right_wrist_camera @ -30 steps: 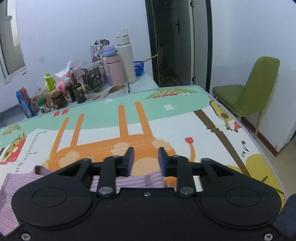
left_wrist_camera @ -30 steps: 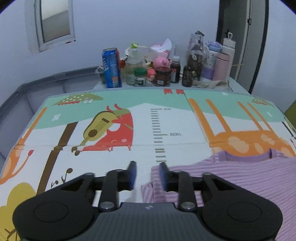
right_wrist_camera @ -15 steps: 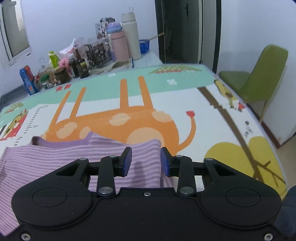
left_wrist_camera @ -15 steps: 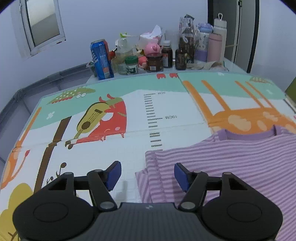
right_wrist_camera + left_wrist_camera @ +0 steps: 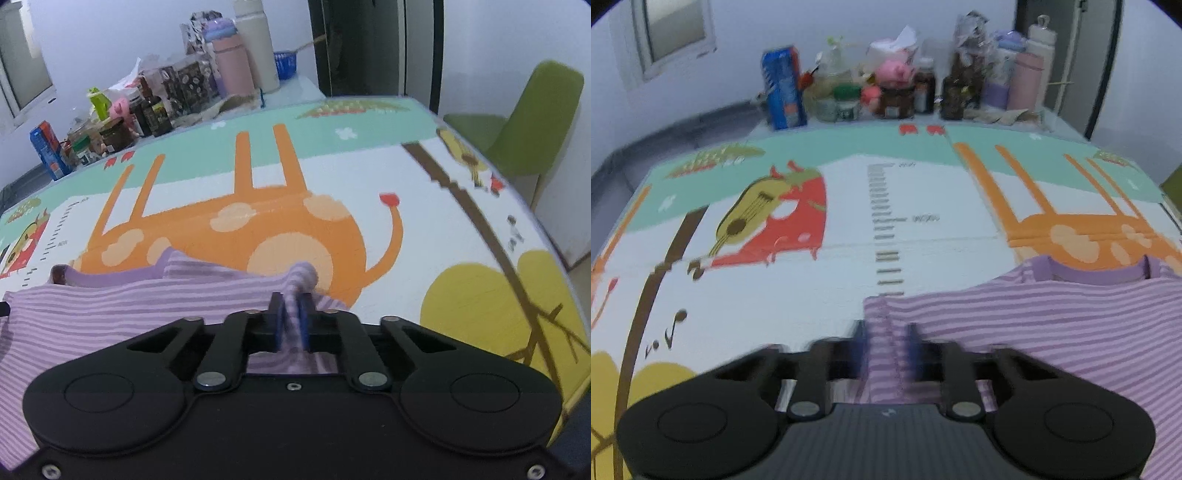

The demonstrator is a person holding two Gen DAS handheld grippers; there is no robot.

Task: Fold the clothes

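A purple-and-white striped shirt (image 5: pixel 1052 332) lies on the play mat (image 5: pixel 812 295), its collar toward the far side. In the left wrist view my left gripper (image 5: pixel 886 347) straddles the shirt's left sleeve edge. Its fingers (image 5: pixel 858 350) are motion-blurred, with flat fabric showing in the narrow gap between them. In the right wrist view my right gripper (image 5: pixel 291 317) is shut on a bunched-up fold of the shirt (image 5: pixel 147 306) at its right edge. That fold is lifted a little off the mat (image 5: pixel 369 177).
Bottles, jars, a blue can (image 5: pixel 785 92) and flasks (image 5: pixel 255 44) crowd the far end of the table beyond the mat. A green chair (image 5: pixel 524 125) stands off the table's right side. A dark doorway is behind it.
The left fingers, wide open half a second ago, have narrowed around the sleeve edge. The right fingers have shut and pinched the shirt's right edge, which now bunches up.
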